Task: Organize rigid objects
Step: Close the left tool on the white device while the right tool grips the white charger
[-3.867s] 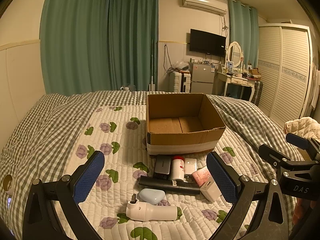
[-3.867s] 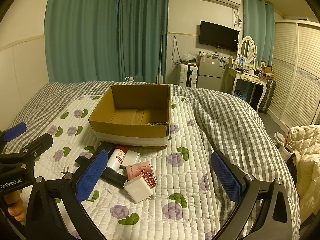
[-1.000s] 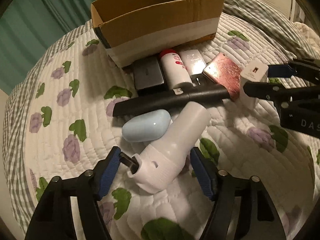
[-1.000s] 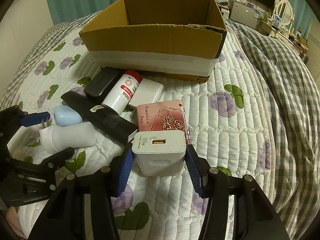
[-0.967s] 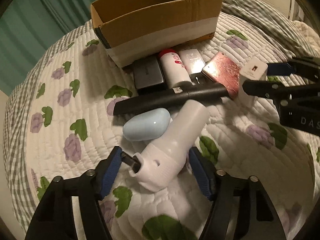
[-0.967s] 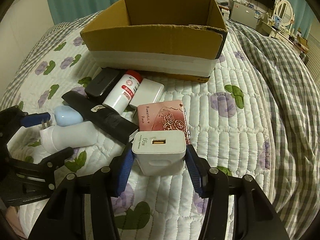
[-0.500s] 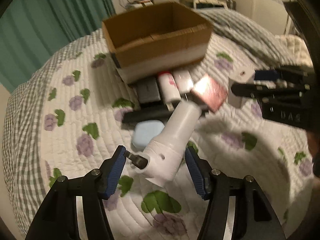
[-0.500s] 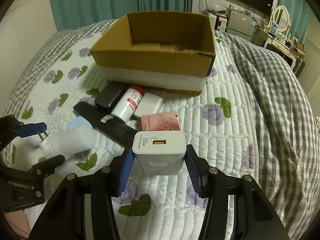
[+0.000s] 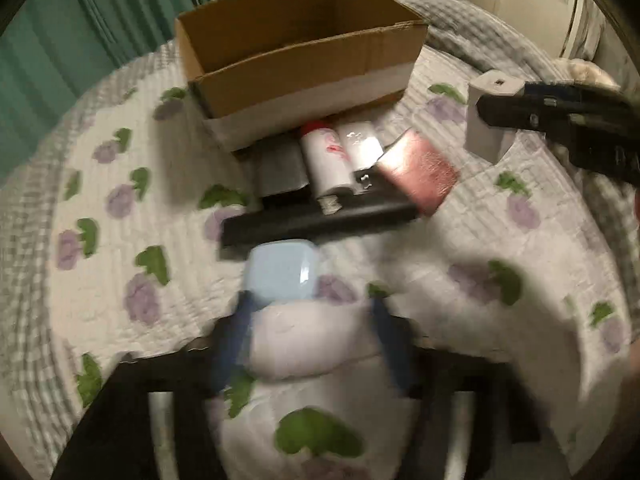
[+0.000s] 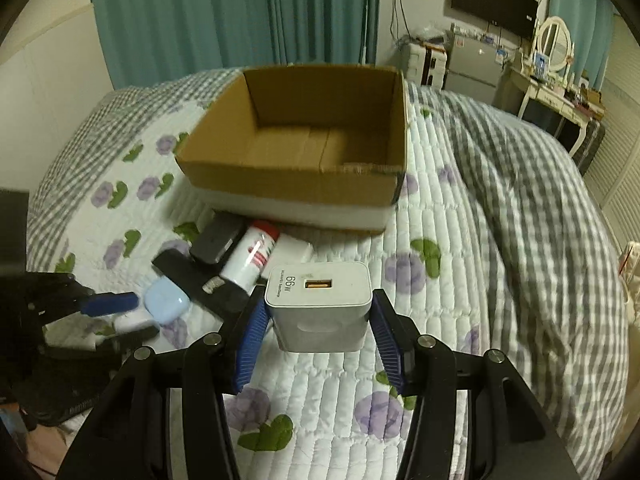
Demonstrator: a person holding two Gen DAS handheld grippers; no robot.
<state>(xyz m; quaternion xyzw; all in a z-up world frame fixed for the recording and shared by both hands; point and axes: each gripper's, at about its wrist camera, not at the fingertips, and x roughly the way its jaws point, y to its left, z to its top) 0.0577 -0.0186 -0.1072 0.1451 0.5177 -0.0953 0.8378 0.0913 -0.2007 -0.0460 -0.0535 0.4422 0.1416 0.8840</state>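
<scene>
I am over a bed spread with a flower-print quilt [image 10: 436, 332], teal curtains [image 10: 240, 16] behind it. My right gripper [image 10: 320, 332] grips the white charger [image 10: 318, 304] by its sides, lifted clear of the quilt with its "66W" face up; a second ago it sat on the quilt against the pink case, and since half a second back it has risen higher. In the left wrist view that charger [image 9: 486, 116] hangs to the right of the cardboard box [image 9: 296, 60], above the bedding. My left gripper [image 9: 312, 344] is clamped on the white handheld device [image 9: 308, 344]; the view is blurred with motion, and the device, which pointed up toward the pile half a second ago, now shows only as a pale blob between the blue pads [image 9: 390, 344]. The light blue case [image 9: 280, 272] lies just beyond it, touching the long black bar [image 9: 320, 220]. Past the bar, the dark rectangular case [image 9: 280, 168], red-capped bottle [image 9: 326, 160], white flat case [image 9: 360, 148] and pink case [image 9: 416, 168] lie side by side in front of the box, unmoved. The open box [image 10: 304, 152] rests on the quilt, nothing visible inside.
</scene>
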